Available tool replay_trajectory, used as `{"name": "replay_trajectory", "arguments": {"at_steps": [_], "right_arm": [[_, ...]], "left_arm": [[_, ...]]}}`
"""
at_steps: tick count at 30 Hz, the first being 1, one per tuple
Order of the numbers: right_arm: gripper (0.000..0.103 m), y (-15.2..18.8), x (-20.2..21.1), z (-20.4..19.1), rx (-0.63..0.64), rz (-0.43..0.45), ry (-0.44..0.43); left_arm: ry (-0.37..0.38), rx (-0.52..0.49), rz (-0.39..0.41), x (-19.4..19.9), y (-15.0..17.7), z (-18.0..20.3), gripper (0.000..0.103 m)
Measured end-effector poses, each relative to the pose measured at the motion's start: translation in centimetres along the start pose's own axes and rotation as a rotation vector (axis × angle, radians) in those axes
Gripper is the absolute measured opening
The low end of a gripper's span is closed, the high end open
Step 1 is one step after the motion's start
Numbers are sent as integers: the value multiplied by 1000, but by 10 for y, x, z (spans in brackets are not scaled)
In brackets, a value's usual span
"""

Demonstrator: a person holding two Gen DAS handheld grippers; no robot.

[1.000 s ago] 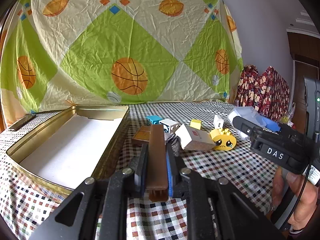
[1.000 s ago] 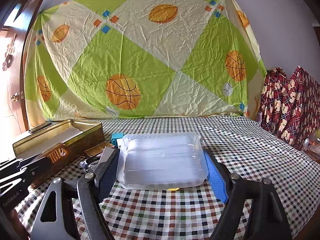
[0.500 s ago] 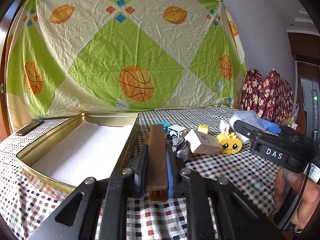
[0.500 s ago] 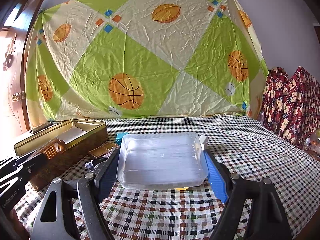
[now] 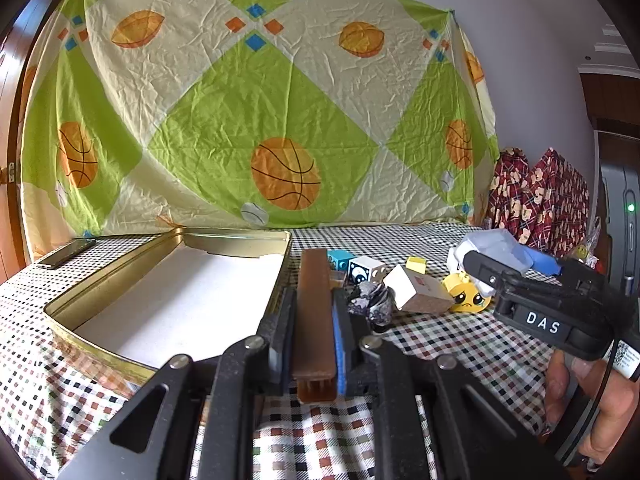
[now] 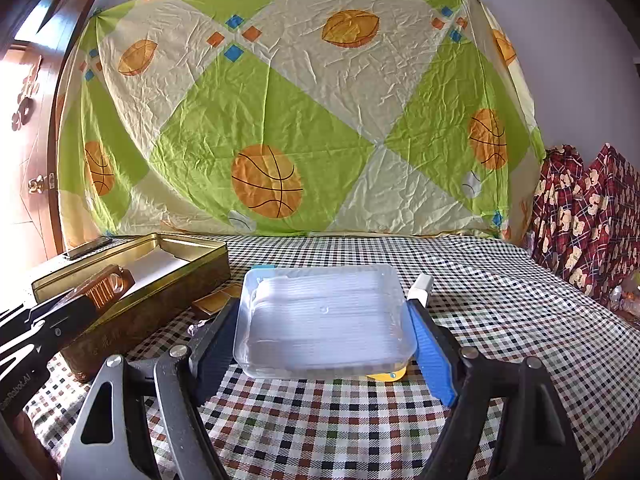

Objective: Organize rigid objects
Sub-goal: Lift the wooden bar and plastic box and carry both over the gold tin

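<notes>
Left hand-held gripper point(image 5: 312, 320) clenched on long brown plastic bar point(image 5: 314, 312); its near end cut off by jaws. Open gold rectangular tin point(image 5: 120, 276) at 9 o'clock. Right hand-held gripper point(image 6: 326, 316) grasps clear plastic box point(image 6: 324, 320), hiding most of yellow toy point(image 6: 388, 376) at 6 o'clock.

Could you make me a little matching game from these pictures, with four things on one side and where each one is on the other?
Things:
1. long brown plastic bar
2. clear plastic box
3. yellow sad-face toy block
4. flat black remote-like object

Places:
A. on the checked cloth beside a white box
B. clamped in the left gripper
C. beyond the gold tin's far corner
D. between the right gripper's fingers

Pairs: 1-B, 2-D, 3-A, 4-C
</notes>
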State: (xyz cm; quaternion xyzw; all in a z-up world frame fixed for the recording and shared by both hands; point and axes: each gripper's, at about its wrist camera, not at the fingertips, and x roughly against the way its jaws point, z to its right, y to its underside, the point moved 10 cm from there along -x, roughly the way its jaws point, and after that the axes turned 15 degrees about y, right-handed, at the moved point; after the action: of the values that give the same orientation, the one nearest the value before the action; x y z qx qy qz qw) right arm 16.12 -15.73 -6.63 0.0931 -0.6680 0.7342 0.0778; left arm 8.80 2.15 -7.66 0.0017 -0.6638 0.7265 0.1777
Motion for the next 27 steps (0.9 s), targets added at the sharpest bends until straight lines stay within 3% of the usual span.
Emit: {"name": "replay_trajectory", "arguments": {"at_steps": [27], "right_arm": [[81,-1,15,-36,34,25,-66]], "left_arm": [[-62,1,25,12,0,-17,14]]}}
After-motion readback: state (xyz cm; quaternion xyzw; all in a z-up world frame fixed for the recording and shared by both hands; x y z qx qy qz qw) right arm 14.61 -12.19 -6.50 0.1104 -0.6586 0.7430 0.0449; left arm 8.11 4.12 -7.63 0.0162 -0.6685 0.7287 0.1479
